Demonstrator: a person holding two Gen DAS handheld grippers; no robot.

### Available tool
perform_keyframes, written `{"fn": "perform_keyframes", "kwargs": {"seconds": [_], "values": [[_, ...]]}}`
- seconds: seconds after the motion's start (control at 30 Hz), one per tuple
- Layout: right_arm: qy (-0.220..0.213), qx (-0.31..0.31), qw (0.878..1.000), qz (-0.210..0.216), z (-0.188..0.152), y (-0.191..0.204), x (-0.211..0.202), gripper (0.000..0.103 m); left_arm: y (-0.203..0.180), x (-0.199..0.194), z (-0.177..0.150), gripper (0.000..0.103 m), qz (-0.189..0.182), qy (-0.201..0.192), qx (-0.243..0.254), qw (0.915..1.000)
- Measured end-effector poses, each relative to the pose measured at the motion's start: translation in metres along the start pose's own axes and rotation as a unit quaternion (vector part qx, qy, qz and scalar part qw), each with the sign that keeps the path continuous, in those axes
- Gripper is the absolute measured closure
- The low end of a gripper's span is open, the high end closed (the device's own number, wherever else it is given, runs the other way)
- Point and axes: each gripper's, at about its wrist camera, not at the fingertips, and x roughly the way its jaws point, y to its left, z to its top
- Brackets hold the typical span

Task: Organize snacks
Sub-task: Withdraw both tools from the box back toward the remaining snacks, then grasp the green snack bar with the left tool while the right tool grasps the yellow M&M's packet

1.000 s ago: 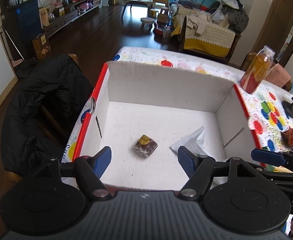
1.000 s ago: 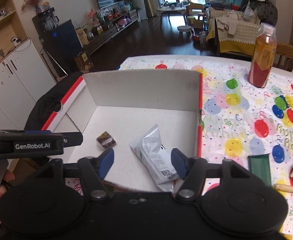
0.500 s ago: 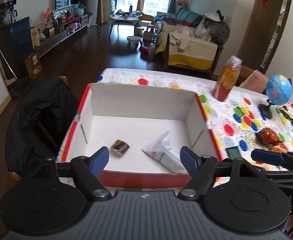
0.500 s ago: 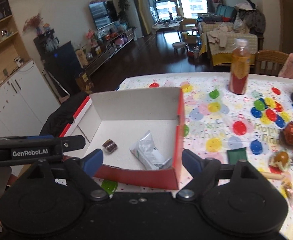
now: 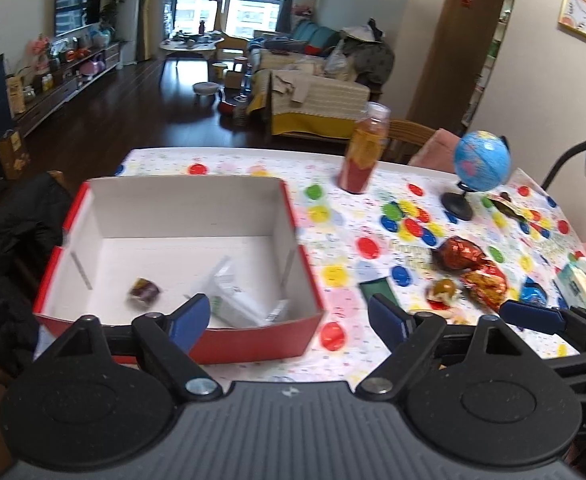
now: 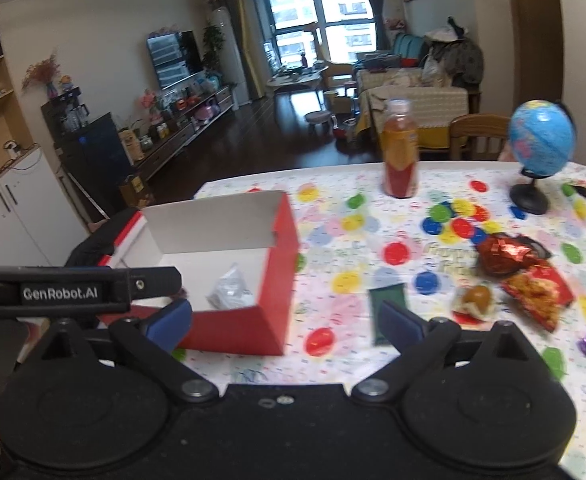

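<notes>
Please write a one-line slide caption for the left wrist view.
Empty left gripper, jaws opening, above red cardboard box holding two snacks.

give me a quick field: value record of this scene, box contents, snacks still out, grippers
box: red box with white inside, open top, on the balloon-print table
in box: small dark candy; silver-white packet
still on table: green packet, shiny red wrapped snack, orange-red snack bag, small round brown snack
left gripper: jaws opening, nothing between them
right gripper: jaws opening, nothing between them
other: drink bottle, globe
</notes>
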Motion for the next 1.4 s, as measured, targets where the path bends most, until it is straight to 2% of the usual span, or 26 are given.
{"fn": "perform_keyframes", "kwargs": {"seconds": [0.03, 0.07, 0.23, 0.47, 0.7, 0.83, 0.97, 1.23, 1.4], "values": [[-0.002, 0.000, 1.000, -0.006, -0.002, -0.004, -0.005, 0.003, -0.005, 0.002, -0.001, 0.004, -0.006, 0.002, 0.001, 1.0000], [-0.004, -0.001, 1.000, -0.011, -0.005, -0.009, -0.008, 0.002, -0.010, 0.004, -0.001, 0.001, -0.011, 0.004, 0.000, 0.9999], [-0.004, 0.003, 0.999, -0.036, -0.018, -0.035, -0.021, 0.002, -0.035, 0.014, -0.005, 0.001, -0.026, 0.001, 0.009, 0.9996], [0.012, 0.019, 0.997, -0.073, -0.035, -0.076, -0.025, 0.003, -0.071, 0.046, -0.010, 0.001, -0.017, 0.026, 0.026, 0.9992], [0.033, 0.019, 0.996, -0.078, -0.045, -0.107, -0.021, 0.005, -0.098, 0.078, -0.019, 0.001, -0.011, 0.049, 0.021, 0.9985], [0.052, 0.008, 0.996, -0.068, -0.050, -0.118, -0.013, 0.008, -0.106, 0.096, -0.017, 0.001, 0.005, 0.065, 0.009, 0.9978], [0.076, -0.010, 0.995, -0.063, -0.055, -0.128, 0.004, 0.018, -0.111, 0.118, -0.013, 0.001, 0.008, 0.082, -0.008, 0.9966], [0.119, -0.057, 0.990, -0.041, -0.066, -0.135, 0.040, 0.024, -0.131, 0.163, -0.007, 0.001, 0.029, 0.094, 0.006, 0.9951], [0.139, -0.068, 0.988, -0.027, -0.070, -0.138, 0.064, 0.031, -0.129, 0.198, -0.008, 0.002, 0.046, 0.122, -0.007, 0.9914]]}}
